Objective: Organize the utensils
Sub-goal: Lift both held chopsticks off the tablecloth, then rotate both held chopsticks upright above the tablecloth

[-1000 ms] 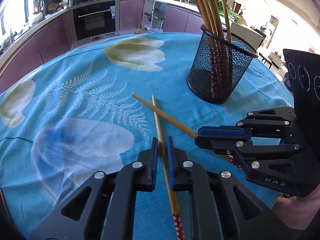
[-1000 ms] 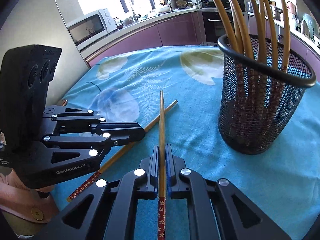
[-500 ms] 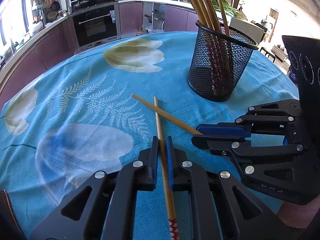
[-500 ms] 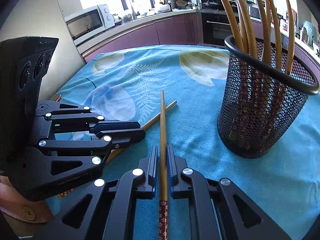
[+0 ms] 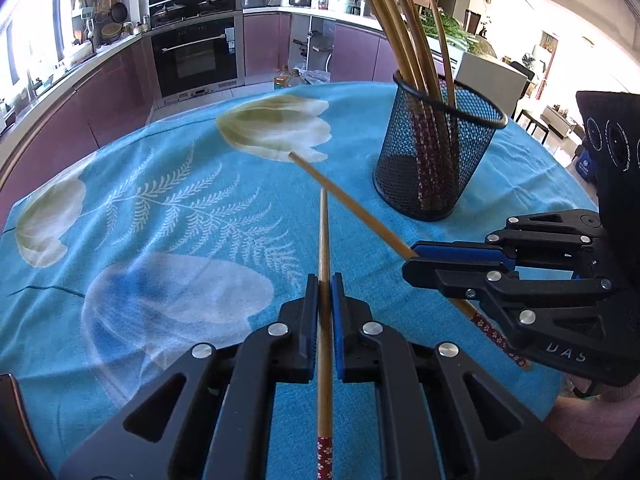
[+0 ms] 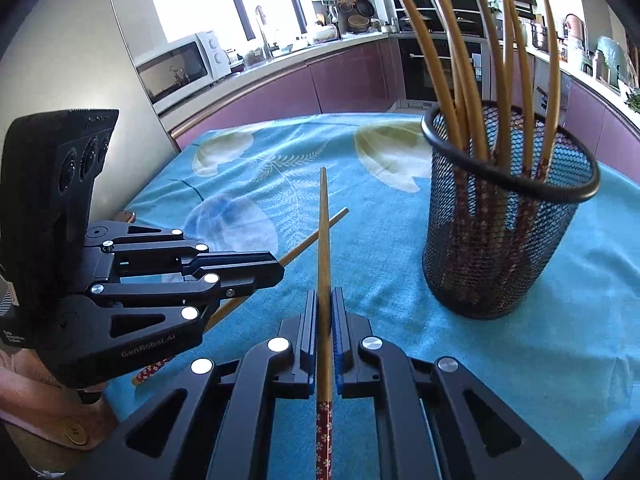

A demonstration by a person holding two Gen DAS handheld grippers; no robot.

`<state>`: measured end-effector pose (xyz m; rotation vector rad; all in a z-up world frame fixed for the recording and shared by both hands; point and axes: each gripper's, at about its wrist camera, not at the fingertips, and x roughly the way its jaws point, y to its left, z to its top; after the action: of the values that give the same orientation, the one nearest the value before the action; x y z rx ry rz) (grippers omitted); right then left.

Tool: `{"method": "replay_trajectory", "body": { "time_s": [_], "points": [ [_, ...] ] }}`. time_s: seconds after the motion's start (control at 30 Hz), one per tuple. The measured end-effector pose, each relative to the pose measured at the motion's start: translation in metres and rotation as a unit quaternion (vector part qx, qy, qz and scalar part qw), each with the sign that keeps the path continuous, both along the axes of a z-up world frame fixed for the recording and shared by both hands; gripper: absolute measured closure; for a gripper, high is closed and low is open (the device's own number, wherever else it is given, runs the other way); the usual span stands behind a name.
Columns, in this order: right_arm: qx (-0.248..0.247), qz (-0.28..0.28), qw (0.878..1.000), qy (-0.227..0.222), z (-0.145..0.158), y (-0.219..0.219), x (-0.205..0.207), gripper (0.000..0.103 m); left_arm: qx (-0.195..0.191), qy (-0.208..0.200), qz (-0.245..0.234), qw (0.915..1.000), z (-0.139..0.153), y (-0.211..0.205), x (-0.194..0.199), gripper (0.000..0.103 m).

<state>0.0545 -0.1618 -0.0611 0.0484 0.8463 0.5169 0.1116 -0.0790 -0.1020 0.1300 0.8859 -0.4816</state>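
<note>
My left gripper [image 5: 325, 280] is shut on a bamboo chopstick [image 5: 324, 236] with a red patterned end, held above the blue tablecloth [image 5: 160, 208]. My right gripper [image 6: 325, 294] is shut on a second chopstick [image 6: 323, 224] of the same kind, also lifted off the cloth. In the left wrist view the right gripper [image 5: 416, 260] sits to the right with its chopstick [image 5: 348, 200] pointing up-left. In the right wrist view the left gripper [image 6: 276, 268] is on the left with its chopstick [image 6: 316, 236]. A black mesh holder [image 6: 504, 236] with several chopsticks stands at the right; it also shows in the left wrist view [image 5: 436, 160].
The table is round, its far edge [image 5: 120, 140] curving toward purple kitchen cabinets [image 5: 60, 120] and an oven [image 5: 192, 56]. A microwave [image 6: 176, 66] sits on the counter in the right wrist view. The person's hand [image 6: 48, 408] shows at the lower left.
Both grippers have risen with their chopsticks, which have come up off the cloth. The two chopsticks no longer lie crossed on the table. The mesh holder has not moved.
</note>
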Motion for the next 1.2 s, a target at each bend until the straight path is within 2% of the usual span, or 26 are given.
{"method": "replay_trajectory", "body": {
  "time_s": [0.53,1.2],
  "points": [
    [0.025,-0.017,0.999,-0.031,0.024,-0.019,-0.013,0.097,-0.045,-0.022,-0.003,0.9987,0.034,0.011,-0.009,0.096],
    [0.026,-0.002,0.999,-0.031,0.024,-0.009,-0.020,0.097,-0.064,-0.028,-0.019,0.9974,0.045,0.009,-0.017,0.096]
  ]
}}
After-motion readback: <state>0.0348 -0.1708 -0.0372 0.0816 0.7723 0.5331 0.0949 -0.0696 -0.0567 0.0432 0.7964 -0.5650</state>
